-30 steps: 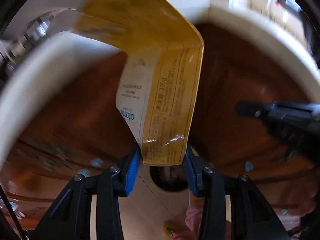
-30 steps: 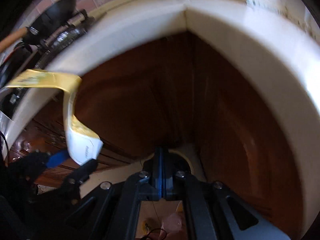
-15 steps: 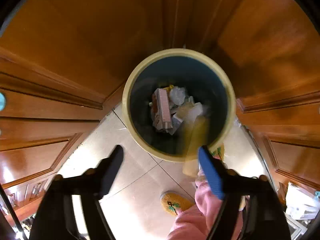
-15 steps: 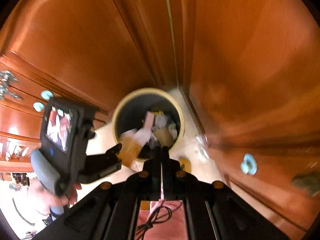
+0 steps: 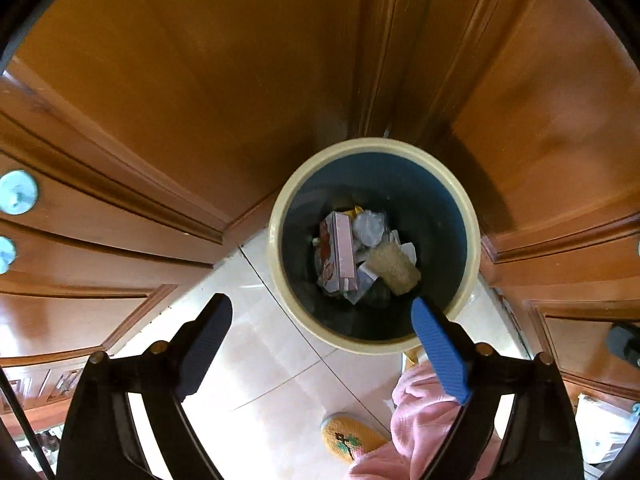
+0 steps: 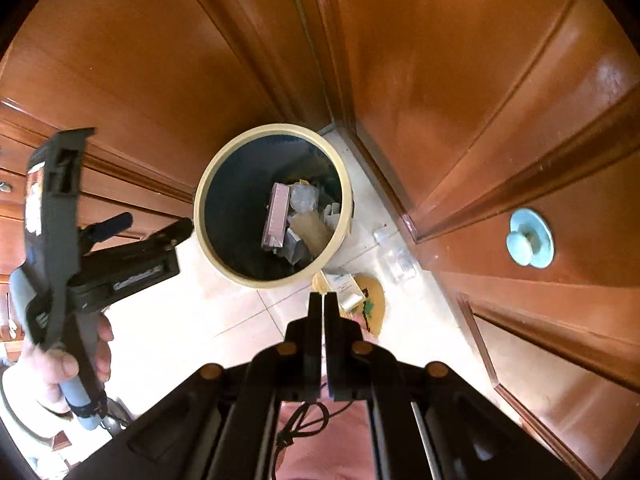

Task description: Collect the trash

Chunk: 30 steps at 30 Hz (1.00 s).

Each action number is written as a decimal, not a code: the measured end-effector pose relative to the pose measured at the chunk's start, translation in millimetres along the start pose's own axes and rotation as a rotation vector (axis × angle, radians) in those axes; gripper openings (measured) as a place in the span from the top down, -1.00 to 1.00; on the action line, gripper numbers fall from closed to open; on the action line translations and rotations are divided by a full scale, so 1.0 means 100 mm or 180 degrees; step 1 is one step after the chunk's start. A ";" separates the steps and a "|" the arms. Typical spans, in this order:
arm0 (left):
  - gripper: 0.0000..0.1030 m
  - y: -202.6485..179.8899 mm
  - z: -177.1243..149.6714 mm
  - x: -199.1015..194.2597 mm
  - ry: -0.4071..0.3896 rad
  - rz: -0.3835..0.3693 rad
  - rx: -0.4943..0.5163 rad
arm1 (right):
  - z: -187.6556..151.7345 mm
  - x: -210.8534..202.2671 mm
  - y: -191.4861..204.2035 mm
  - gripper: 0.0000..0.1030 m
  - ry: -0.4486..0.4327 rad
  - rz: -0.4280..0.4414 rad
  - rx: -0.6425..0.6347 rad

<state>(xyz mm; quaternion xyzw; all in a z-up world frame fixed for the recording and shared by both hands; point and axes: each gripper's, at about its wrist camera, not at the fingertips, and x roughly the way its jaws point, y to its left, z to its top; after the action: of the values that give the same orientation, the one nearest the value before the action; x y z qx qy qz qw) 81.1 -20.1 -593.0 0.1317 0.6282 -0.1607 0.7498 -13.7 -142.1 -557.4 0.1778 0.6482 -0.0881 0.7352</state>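
Observation:
A round trash bin (image 5: pixel 276 240) with a cream rim and dark blue inside stands on the tiled floor in a corner of wooden cabinets. It also shows in the right wrist view (image 6: pixel 202 216). The yellow package (image 5: pixel 394 266) lies inside it on top of other trash, next to a pink box (image 5: pixel 340 252); both show in the right wrist view, the package (image 6: pixel 310 230) and the box (image 6: pixel 276 216). My left gripper (image 5: pixel 322 318) is open and empty above the bin's near rim. In the right wrist view it (image 6: pixel 156 226) hangs left of the bin. My right gripper (image 6: pixel 323 300) is shut and empty, above the floor near the bin.
Wooden cabinet doors (image 5: pixel 200 80) with pale blue knobs (image 6: pixel 530 238) close in on both sides. A yellow slipper (image 5: pixel 352 436) and a pink trouser leg (image 5: pixel 420 408) are on the pale floor tiles (image 5: pixel 260 360) in front of the bin. A white-and-yellow packet (image 6: pixel 346 290) lies by the bin.
My left gripper swung down from the counter, opened and let go of the yellow package, which fell into the bin. Both views now look down at the bin.

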 end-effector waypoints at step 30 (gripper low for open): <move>-0.93 0.21 -1.39 0.58 0.0475 -0.0289 -0.0713 | -0.51 1.09 -0.10 0.07 0.0049 -0.0871 -0.0991</move>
<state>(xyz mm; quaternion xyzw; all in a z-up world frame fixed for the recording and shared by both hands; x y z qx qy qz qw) -26.6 50.2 -675.0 0.0302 0.7016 -0.1131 0.7029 -48.8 -121.4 -671.1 -0.0271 0.6777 -0.0846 0.7300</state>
